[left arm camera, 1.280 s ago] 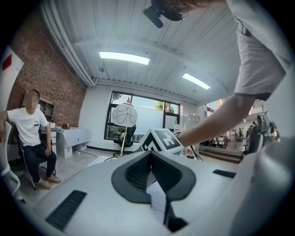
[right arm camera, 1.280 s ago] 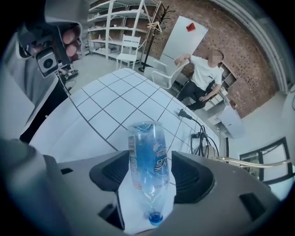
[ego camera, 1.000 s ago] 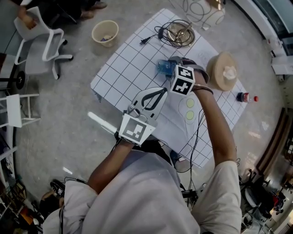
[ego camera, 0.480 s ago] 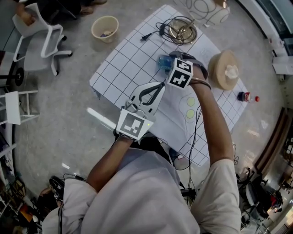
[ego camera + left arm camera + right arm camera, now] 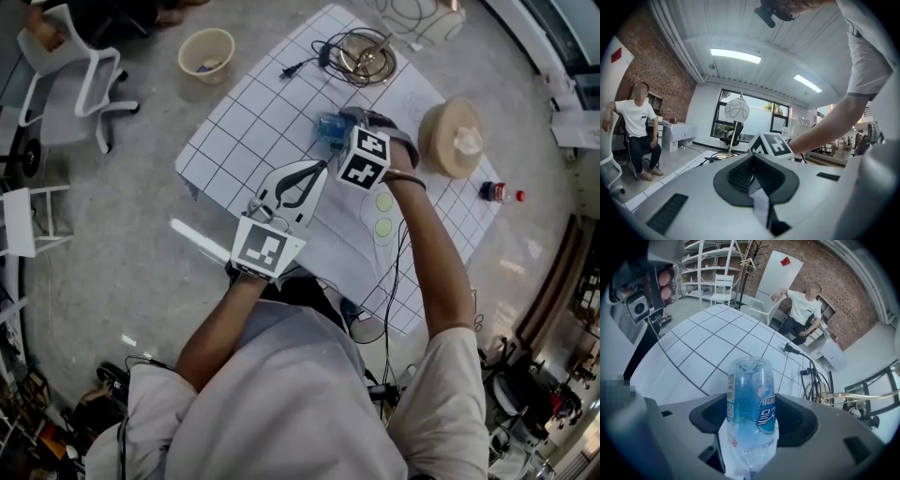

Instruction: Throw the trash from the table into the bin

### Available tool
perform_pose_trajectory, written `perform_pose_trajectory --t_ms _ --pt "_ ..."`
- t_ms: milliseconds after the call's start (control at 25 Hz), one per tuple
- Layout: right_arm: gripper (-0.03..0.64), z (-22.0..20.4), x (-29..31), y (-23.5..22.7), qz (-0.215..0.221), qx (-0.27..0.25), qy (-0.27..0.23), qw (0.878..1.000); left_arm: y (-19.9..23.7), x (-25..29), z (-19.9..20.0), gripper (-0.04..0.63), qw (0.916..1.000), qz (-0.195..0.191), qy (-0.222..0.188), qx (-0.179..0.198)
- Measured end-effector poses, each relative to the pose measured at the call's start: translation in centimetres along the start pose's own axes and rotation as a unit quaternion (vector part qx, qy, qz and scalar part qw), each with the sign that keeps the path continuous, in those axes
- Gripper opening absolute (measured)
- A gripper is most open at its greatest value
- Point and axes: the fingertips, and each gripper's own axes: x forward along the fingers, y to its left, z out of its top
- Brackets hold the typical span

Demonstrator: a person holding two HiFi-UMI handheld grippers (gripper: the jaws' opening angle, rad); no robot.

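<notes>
Right gripper [image 5: 752, 425]: fingers wide, just opened further, blue bottle [image 5: 751, 385] between them above gridded surface [image 5: 703, 348]. Left gripper [image 5: 752, 176]: fingers together, empty.

Looking down from my head view, the bottle [image 5: 328, 130] lies mid-desk [image 5: 242, 131], with cables [image 5: 361, 58] behind it at the far edge. The bin [image 5: 206, 54] stands on the floor [image 5: 122, 234] beyond the desk's far-left corner, a chair [image 5: 80, 80] to its left.

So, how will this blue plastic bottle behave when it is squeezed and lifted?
I see no liquid inside the bottle, so it is probably light. Its thin wall looks crinkled in places, so it may buckle under a squeeze. Being round and smooth, it could roll or slip.
</notes>
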Motion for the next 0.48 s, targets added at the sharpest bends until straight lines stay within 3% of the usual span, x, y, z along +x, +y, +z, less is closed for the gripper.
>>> perform_pose_trajectory --t_ms 280,480 --pt "0.299 -0.4 -1.5 2.7 -0.01 0.009 -0.004 1.0 -0.3 -0.1 0.0 0.006 0.9999 -0.006 -0.004 0.012" --pt "0.301 -0.3 -3.5 4.1 -0.021 0.019 -0.011 1.0 -0.9 -0.2 -0.4 0.006 0.9999 -0.016 -0.002 -0.003"
